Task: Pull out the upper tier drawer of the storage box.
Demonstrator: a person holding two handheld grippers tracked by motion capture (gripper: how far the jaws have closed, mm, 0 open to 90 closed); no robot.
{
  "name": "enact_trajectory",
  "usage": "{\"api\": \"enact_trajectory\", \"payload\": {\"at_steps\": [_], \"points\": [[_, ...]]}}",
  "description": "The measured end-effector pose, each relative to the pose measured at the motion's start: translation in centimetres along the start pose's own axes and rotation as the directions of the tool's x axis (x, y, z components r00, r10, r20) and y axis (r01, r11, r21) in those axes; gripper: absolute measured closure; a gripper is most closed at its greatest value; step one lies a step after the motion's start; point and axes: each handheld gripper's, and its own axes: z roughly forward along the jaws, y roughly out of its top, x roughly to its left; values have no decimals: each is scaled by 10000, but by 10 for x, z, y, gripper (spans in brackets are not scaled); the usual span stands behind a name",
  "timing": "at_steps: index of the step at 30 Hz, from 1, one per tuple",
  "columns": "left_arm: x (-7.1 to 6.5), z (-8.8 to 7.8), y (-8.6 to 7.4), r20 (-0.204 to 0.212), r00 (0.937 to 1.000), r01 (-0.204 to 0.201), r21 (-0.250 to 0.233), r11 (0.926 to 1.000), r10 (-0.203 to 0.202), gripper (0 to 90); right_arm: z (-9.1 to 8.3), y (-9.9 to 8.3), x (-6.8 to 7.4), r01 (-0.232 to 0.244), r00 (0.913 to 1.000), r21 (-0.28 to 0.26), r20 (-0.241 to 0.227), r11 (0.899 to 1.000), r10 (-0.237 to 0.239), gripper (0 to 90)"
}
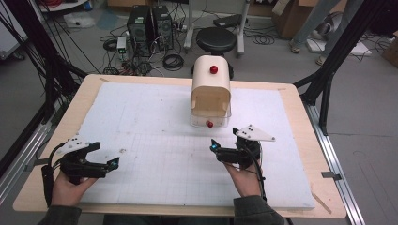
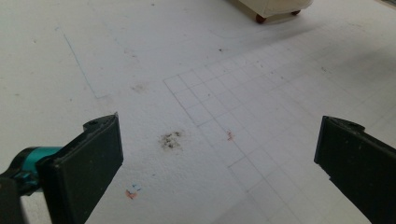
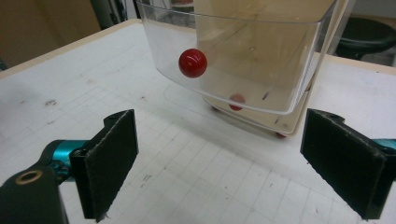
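Box (image 1: 210, 93) sits just beyond right tool (image 1: 224, 145).

Grey floor (image 1: 366, 136), black stool (image 1: 216, 40), cables (image 1: 172, 61)

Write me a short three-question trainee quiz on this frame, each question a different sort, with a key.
1. True or false: the right gripper is shut on the red knob of the clear drawer front.
2. Multiple choice: where does the cream box stand on the white board? A) at the near edge, between the hands B) toward the far side, ahead of the right gripper C) at the left corner
3. Fill in: the left gripper hangs over a dark ___ on the board.

Key: 1 false, both jaws stand wide apart, short of the knob; 2 B; 3 smudge.
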Motion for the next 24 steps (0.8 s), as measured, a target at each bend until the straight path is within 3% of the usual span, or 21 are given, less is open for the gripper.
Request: {"api": "enact_trajectory", "payload": {"at_steps": [18, 24], "points": [[-1, 1, -1, 71, 10000, -40, 38, 10000, 40, 17, -6, -9, -22, -115, 9994, 681, -307, 9976, 136, 83], [-1, 1, -1, 83, 10000, -35, 44, 10000, 35, 17, -8, -14, -32, -289, 9995, 856, -95, 9959, 298, 24]]}}
